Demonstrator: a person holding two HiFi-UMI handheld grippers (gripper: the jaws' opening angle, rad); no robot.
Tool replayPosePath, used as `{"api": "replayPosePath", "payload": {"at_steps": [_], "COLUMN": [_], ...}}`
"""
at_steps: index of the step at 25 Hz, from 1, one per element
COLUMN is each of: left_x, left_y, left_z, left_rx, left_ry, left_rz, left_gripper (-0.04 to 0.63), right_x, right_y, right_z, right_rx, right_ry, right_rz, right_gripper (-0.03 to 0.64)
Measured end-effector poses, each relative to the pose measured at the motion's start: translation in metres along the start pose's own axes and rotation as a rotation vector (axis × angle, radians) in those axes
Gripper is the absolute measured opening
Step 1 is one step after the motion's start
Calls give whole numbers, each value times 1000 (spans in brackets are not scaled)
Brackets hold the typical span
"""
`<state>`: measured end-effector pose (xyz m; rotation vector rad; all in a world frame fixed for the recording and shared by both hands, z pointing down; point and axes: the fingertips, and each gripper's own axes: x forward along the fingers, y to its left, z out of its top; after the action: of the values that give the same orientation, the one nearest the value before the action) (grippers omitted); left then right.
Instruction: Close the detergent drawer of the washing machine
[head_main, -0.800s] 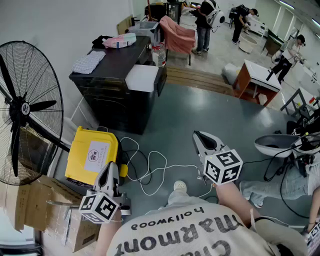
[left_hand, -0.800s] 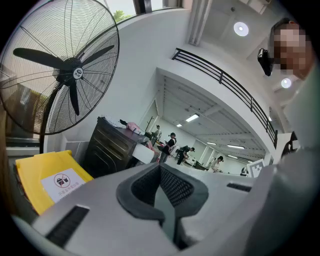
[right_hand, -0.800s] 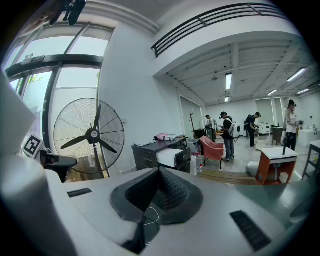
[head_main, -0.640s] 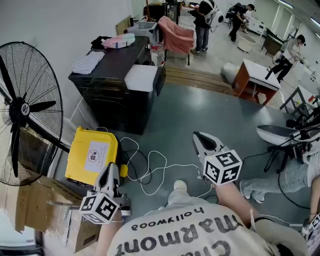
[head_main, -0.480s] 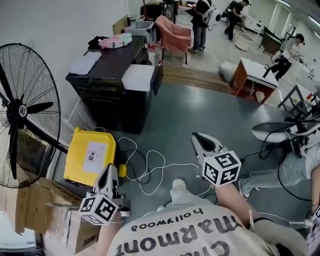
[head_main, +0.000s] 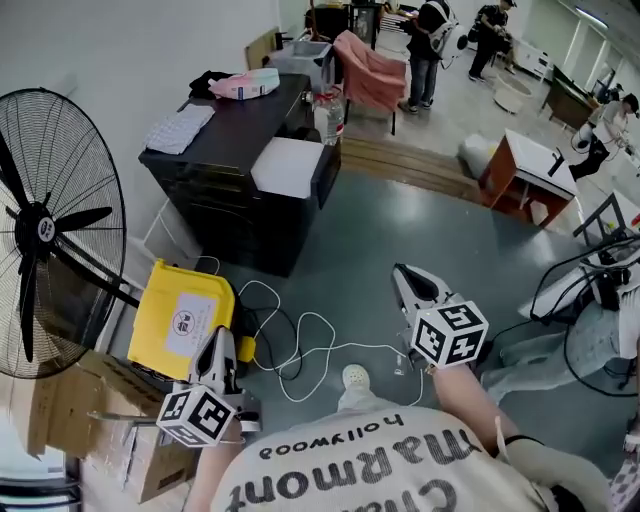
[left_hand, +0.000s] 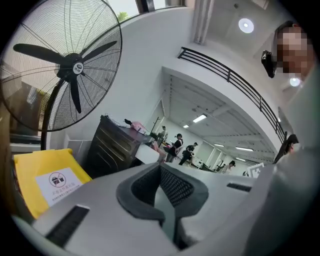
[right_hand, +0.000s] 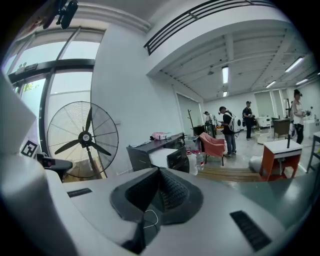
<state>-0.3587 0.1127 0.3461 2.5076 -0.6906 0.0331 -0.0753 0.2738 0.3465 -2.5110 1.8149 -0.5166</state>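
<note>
The black washing machine stands by the wall, far ahead of both grippers, and shows too in the left gripper view and the right gripper view. A white flat piece juts out at its near top corner; whether this is the drawer I cannot tell. My left gripper hangs low at the left, beside a yellow box, jaws shut and empty. My right gripper is held over the floor to the right, jaws shut with nothing between them.
A big standing fan fills the left. A yellow box and cardboard boxes lie by my left gripper. A white cable loops across the grey floor. An orange table and people are farther back.
The head view has shifted a little, so the machine sits slightly further right. Both grippers stay shut and hold about the same place. The person at the right edge has moved.
</note>
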Motion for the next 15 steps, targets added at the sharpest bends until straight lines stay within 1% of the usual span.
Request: {"api": "replayPosePath", "payload": {"at_steps": [3,8,11,15], "left_x": [31,88,117,145], "left_y": [-4,-22,-29,-39], "left_z": [6,7,2,-4], "left_rx": [-6,-35,-59,-67], "left_ry": [-16,-27,-35,-48], "left_rz": [30,38,42,64], "left_gripper": [8,8,8,8], "right_x": [25,58,74,87], "right_y": [-28,-80,-104,-131], "right_z": [12,35,41,45], "right_rx": [-9,8,4,-12], "right_ry": [20,20,25,36], "right_rz": [10,17,27,47], "right_gripper": [28,28,28,28]}}
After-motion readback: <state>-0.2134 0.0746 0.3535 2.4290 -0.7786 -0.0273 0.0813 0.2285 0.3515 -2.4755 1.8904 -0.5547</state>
